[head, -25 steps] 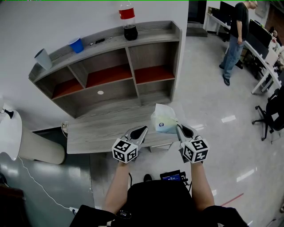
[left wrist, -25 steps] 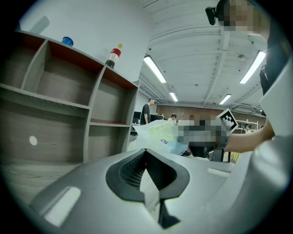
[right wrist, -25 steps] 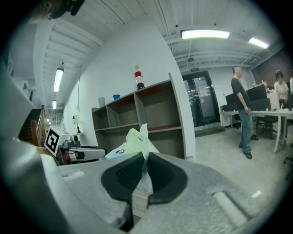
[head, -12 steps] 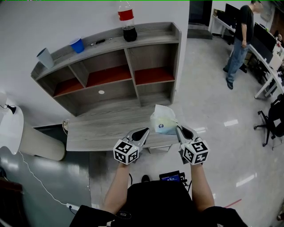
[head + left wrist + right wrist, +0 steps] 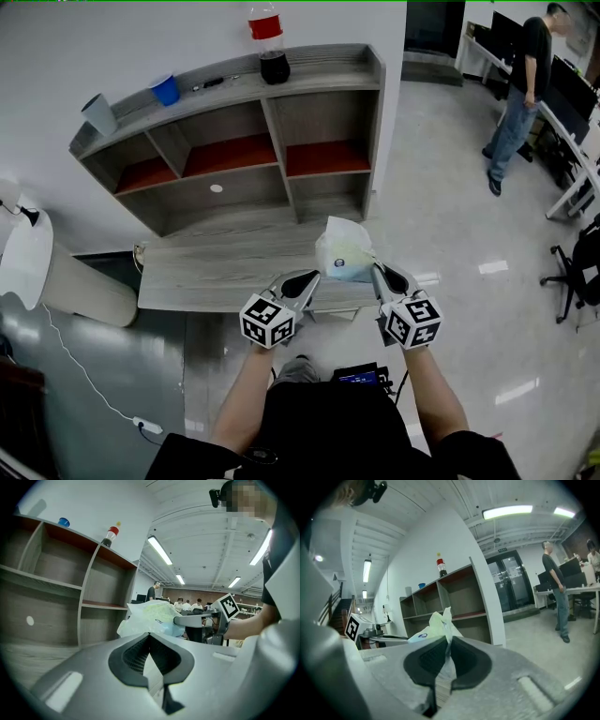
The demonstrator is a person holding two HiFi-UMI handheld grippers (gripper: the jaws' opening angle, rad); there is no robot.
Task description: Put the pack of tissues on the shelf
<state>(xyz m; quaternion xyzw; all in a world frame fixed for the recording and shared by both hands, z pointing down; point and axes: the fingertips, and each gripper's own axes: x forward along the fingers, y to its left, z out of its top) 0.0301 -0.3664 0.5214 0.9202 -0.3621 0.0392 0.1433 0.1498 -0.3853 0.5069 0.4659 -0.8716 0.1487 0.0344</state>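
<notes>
The right gripper is clamped on the thin plastic wrapper of the pack of tissues, with the film pinched between its dark pads and the pale green and white bulk of the pack sticking out beyond the tips. The pack is held in the air, clear of any surface, and in the head view it shows over the near right end of the grey wooden table, in front of the shelf. The left gripper has its jaws together with nothing between them. It sits just to the left of the pack and does not touch it. The shelf stands at the far side of the table against the white wall, and its upper row of compartments has reddish floors. A wider opening below has a small white round spot on its back panel. On the top board a bottle with a red label holds a dark drink in its lower part. Further left on the same board stand a blue cup and, at the left end, a pale cup. A person stands on the shiny floor far to the right, near some desks.
</notes>
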